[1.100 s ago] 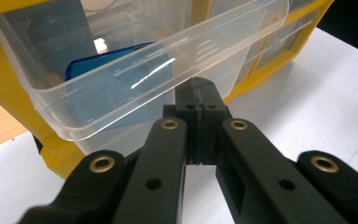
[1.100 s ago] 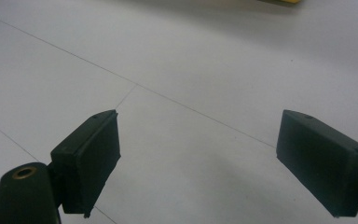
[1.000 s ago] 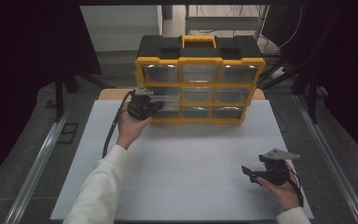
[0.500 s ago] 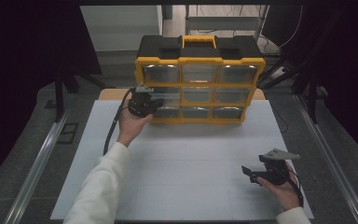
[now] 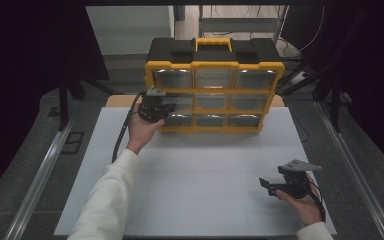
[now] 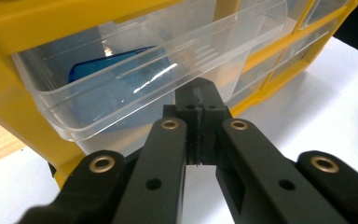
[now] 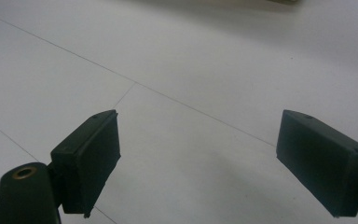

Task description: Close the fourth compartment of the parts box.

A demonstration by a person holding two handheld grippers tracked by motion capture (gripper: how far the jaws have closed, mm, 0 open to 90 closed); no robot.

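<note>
At the upper middle of the high view stands the yellow organizer (image 5: pixel 214 90), its nine clear drawers facing me on the white bench (image 5: pixel 200 185). I have my left gripper (image 5: pixel 166 109) pressed up against its left column, at the middle row. Through the left gripper view the jaws stand pinched together, pads meeting at the centre of the frame, right below the lip of the clear drawer (image 6: pixel 144 88); they seem to be clamped on its front handle tab, though the tab itself is hidden behind the pads. That drawer sits a little way out of the yellow frame, its long axis running from lower left to upper right across the picture, and its slide direction comes straight back toward my hand. So the coming move, as I judge it, turns on a pull in line with the jaws, not sideways, or the drawer may bind in its slot.

Inside the drawer lies a blue piece (image 6: pixel 107 79) toward the upper left of that frame; its shape is blurred by the plastic. Contents of the other drawers are too dim to tell.

My right gripper (image 5: pixel 271 186) rests at the lower right of the high view, well apart from the organizer, jaws spread wide over bare bench, holding nothing
</note>
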